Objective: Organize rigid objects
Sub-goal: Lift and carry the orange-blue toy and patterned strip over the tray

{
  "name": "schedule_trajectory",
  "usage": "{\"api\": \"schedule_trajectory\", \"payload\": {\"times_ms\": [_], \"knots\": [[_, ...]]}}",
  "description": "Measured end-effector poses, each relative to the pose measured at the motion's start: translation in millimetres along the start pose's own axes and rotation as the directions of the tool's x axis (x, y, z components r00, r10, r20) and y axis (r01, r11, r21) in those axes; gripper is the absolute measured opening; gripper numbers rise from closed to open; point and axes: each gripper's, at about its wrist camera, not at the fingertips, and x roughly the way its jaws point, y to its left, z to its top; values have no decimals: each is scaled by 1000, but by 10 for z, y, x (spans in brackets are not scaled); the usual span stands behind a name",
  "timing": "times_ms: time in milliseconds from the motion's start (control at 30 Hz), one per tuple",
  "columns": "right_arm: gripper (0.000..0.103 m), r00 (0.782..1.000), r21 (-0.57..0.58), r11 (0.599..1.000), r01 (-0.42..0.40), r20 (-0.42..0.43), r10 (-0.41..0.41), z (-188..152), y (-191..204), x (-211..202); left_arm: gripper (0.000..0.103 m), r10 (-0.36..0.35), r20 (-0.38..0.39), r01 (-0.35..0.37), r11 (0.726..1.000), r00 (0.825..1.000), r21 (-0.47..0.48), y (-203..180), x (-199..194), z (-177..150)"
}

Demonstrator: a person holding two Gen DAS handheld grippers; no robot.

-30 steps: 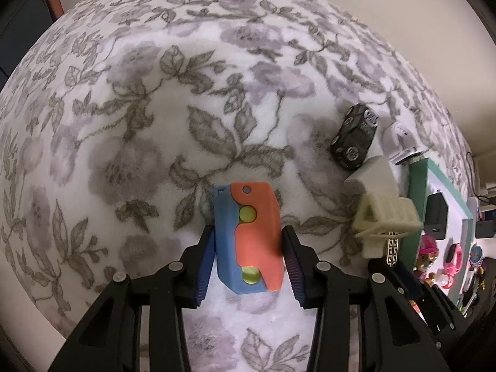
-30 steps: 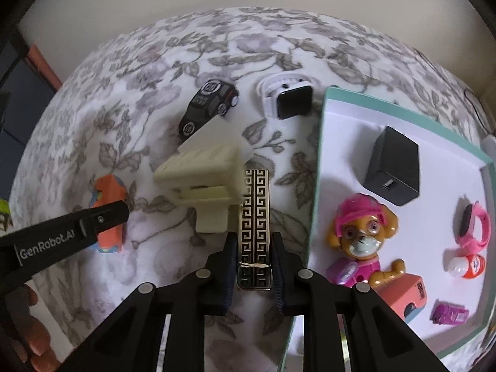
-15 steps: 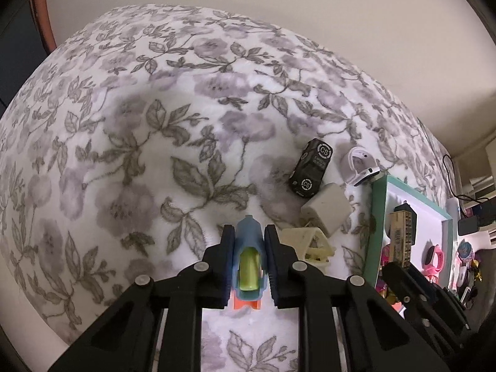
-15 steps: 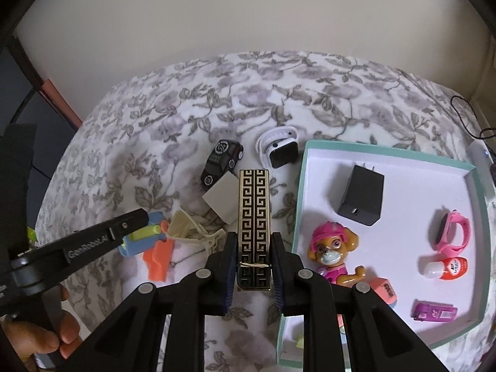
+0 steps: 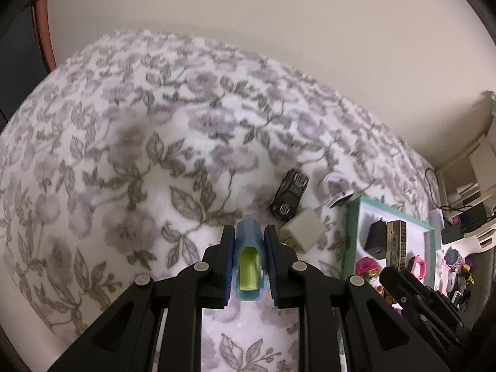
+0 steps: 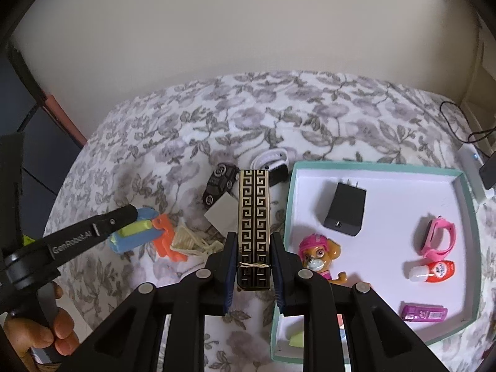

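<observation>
My left gripper (image 5: pixel 249 241) is shut on a blue, orange and green toy (image 5: pixel 248 257), held above the floral cloth; the toy also shows in the right wrist view (image 6: pixel 139 232). My right gripper (image 6: pixel 253 248) is shut on a black-and-gold patterned bar (image 6: pixel 253 217), held up left of the teal tray (image 6: pixel 465 192); the bar also shows in the left wrist view (image 5: pixel 396 245). On the cloth lie a black toy car (image 6: pixel 218 183), a white charger cube (image 6: pixel 224 214), a white smartwatch (image 6: pixel 272 162) and a cream hair clip (image 6: pixel 189 241).
The tray holds a black charger (image 6: pixel 344 214), a pink pup figure (image 6: pixel 316 254), a pink band (image 6: pixel 438 237), a small orange bottle (image 6: pixel 432 271) and a purple pack (image 6: pixel 423 311). A wall stands behind the cloth-covered surface. Cables and boxes lie at the far right.
Both grippers have risen from the cloth with their objects. The left one closed on the blue and orange toy and lifted it. The view now takes in more wall.
</observation>
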Motion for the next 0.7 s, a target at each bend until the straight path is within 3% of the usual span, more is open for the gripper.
{"api": "schedule_trajectory", "payload": {"times_ms": [333,700], "knots": [[22,996,24,1000,-4,94,2,83,-75,-355,20,-39,141,34,999,989,38,-119,-462,98],[22,980,101,994,42,187,-60,167,-442,-751,20,-124,268,77,981,955,177,-587,-967,29]]}}
